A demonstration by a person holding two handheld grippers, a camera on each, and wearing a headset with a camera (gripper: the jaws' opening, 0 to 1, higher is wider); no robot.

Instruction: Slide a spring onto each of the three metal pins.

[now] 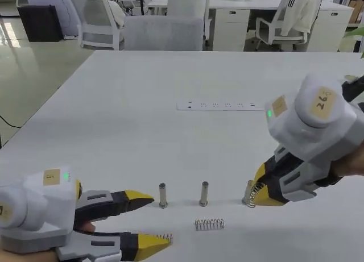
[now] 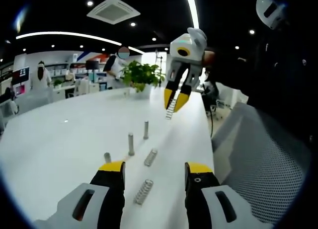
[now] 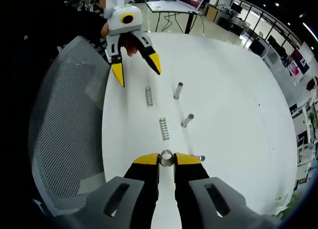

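Nearest, bottom left of head view: left gripper point(image 1: 158, 222), jaws spread wide, holding nothing. First spring point(image 1: 165, 237) lies on the table point(image 1: 170, 103) just by its lower jaw tip. The left gripper view puts it between the open jaws, which reads as lined up for a pickup, not yet gripped.

Next rightward: left pin point(image 1: 162, 195) and middle pin point(image 1: 204, 193), both upright, both bare. Second spring point(image 1: 209, 223) lies flat just in front of the middle pin, loose, handy for a later pickup.

Far right: right gripper point(image 1: 259, 198), jaws closed on the third spring point(image 1: 254, 192), which hangs tilted just beside the right pin point(image 1: 248, 191). Judgement: it is held there so its open end can go over the pin top. Whether it has caught the tip, cannot tell.
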